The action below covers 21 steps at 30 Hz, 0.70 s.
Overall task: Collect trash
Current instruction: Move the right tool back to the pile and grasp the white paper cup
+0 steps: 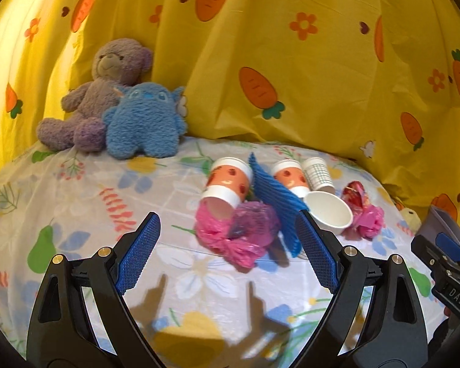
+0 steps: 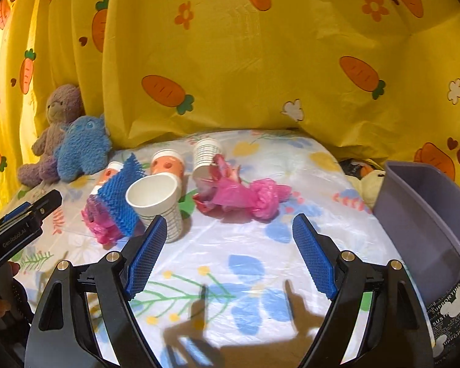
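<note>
With both the left gripper point(image 1: 227, 248) and right gripper point(image 2: 227, 254) empty, jaws wide open, the trash lies heaped beside the white cup point(image 2: 156, 197), so a careless reach there risks toppling the cups or snagging the pink bag point(image 2: 245, 197).

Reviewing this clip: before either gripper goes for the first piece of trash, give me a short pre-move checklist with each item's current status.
1. Left gripper open, nothing between the pads: ok.
2. Right gripper open and empty: ok.
3. Purple bin in view at the right, mouth open: ok.
4. Trash reachable: pink bag, white cup, blue foam net lie ahead on the floral sheet: ok.
5. Items separated for a clean single pick: not ok; cups, net and bags overlap.
6. Plush toys clear of the trash pile: ok.
</note>
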Tool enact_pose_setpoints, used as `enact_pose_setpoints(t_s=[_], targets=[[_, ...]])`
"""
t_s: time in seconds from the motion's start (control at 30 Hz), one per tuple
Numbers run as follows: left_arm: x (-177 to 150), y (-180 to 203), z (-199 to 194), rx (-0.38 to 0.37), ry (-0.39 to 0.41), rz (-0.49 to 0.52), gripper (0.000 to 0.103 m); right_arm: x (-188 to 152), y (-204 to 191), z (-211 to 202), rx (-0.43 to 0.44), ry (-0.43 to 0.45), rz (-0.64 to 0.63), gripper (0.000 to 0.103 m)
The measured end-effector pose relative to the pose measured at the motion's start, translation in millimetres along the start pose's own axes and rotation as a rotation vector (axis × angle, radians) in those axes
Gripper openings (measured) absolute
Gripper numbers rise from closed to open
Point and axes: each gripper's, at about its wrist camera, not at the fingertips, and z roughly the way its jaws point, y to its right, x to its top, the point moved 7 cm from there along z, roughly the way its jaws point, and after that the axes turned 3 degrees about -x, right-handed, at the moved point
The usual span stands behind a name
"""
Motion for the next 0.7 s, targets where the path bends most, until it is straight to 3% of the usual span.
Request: enact_pose_setpoints(t_s=[0.33, 0.7], targets=[[6, -43, -1, 0.064, 0.02, -0.057, 0.088, 5, -61, 56, 0.039, -0.071, -0.068, 0.082], [6, -59, 10, 0.075, 0.02, -0.088, 0.088, 5, -82, 95, 0.048, -0.119, -0.09, 0.078]])
